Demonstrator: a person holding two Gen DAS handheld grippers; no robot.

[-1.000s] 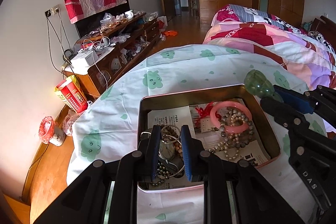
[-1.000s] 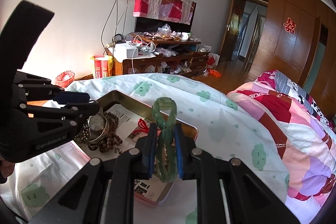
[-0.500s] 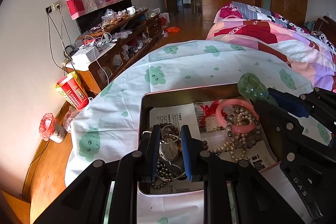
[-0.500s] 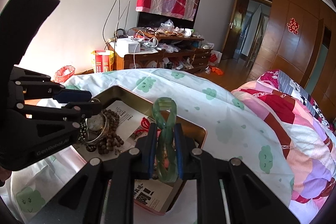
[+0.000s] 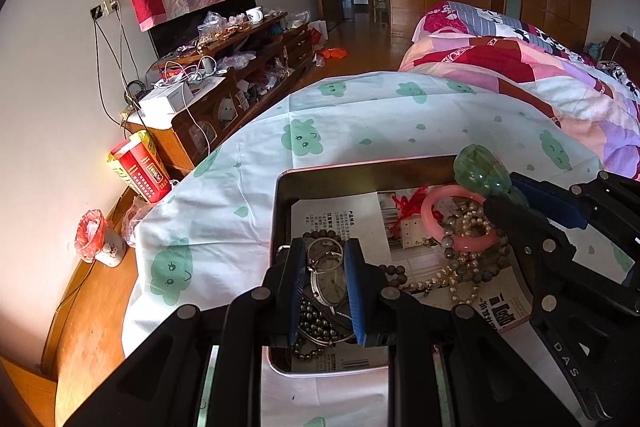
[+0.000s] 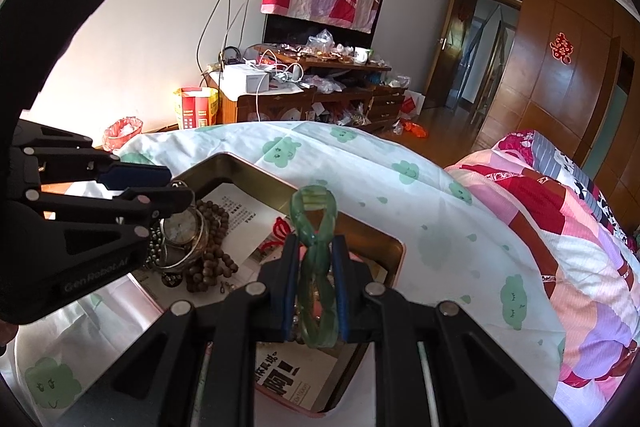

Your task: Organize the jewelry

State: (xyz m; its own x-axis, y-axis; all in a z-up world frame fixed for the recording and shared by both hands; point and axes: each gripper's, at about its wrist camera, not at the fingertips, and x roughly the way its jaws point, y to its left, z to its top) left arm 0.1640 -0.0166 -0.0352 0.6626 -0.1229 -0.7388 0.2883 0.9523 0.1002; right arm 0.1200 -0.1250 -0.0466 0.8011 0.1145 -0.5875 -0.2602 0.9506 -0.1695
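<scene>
A metal tin point(image 5: 360, 171) lined with newspaper lies on the bed and holds jewelry. My left gripper point(image 5: 325, 259) is shut on a wristwatch with silver bangles point(image 5: 330, 275) over the tin's near left part; it also shows in the right wrist view point(image 6: 176, 187), with the watch point(image 6: 182, 227) beside brown bead strings point(image 6: 212, 255). My right gripper point(image 6: 316, 251) is shut on green jade bangles point(image 6: 314, 227) above the tin's right side; they also show in the left wrist view point(image 5: 482, 173). A pink bangle point(image 5: 434, 211) and pearl necklaces point(image 5: 460, 267) lie in the tin.
The tin point(image 6: 248, 167) sits on a white sheet with green cloud prints point(image 5: 360, 115). A patchwork quilt point(image 5: 520, 67) lies at the right. A cluttered wooden cabinet point(image 5: 224, 83) stands along the left wall, with a red box point(image 5: 138, 171) and a bin point(image 5: 94, 235) on the floor.
Both grippers, still holding their jewelry, have shifted slightly over the tin. The left gripper has risen a little with the watch and bangles.
</scene>
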